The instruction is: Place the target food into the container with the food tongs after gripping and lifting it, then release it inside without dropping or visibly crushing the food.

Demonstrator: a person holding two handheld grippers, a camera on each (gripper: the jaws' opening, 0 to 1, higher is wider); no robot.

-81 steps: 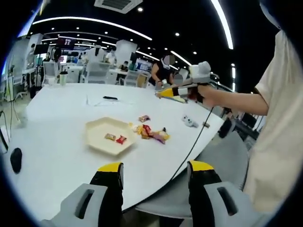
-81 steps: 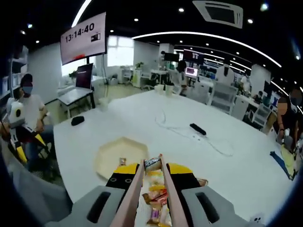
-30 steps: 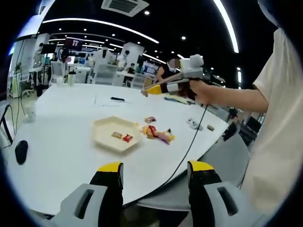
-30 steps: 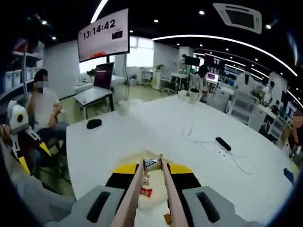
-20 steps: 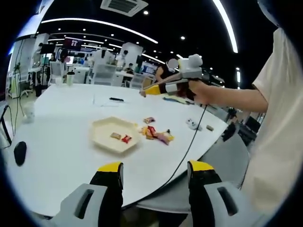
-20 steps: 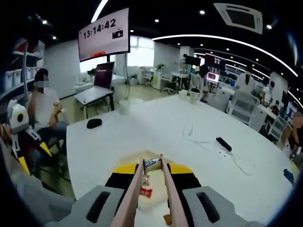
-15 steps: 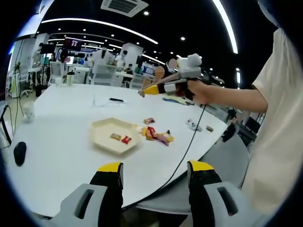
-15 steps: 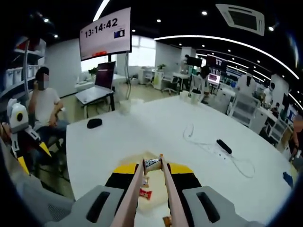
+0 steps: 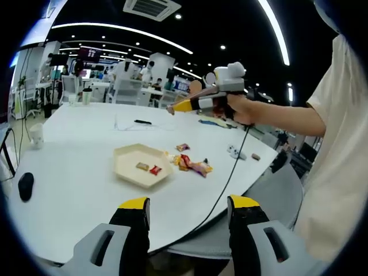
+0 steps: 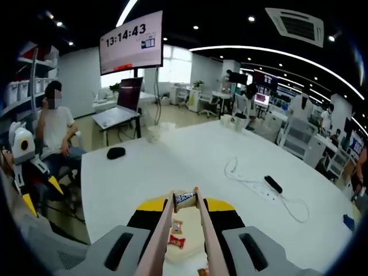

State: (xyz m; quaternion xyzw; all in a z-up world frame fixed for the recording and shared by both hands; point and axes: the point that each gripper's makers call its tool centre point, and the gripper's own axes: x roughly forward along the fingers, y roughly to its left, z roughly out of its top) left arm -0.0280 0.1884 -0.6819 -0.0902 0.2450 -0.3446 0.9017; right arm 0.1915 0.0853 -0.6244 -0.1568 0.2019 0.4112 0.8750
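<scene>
A cream hexagonal tray (image 9: 133, 156) sits on the white table with two small wrapped snacks (image 9: 148, 168) in it. A pile of wrapped snacks (image 9: 191, 164) lies just right of it. My left gripper (image 9: 190, 210) hangs open and empty at the table's near edge. My right gripper (image 10: 185, 211) is shut on pink food tongs (image 10: 163, 238), whose tips pinch a small wrapped snack (image 10: 185, 198). It hovers high above the tray (image 10: 190, 231), where a red snack (image 10: 177, 241) shows between the tong arms. In the left gripper view a hand holds the right gripper (image 9: 208, 101) up above the table.
A black mouse (image 9: 25, 186) and a paper cup (image 9: 35, 133) lie at the table's left end. A power strip with white cable (image 10: 272, 184) lies further across the table. A small white object (image 9: 233, 151) sits near the right edge. A person (image 10: 54, 129) sits beside the table.
The right gripper has carried the snack in the tongs from above the pile to above the tray, rising slightly. The left gripper stays open and has hardly moved.
</scene>
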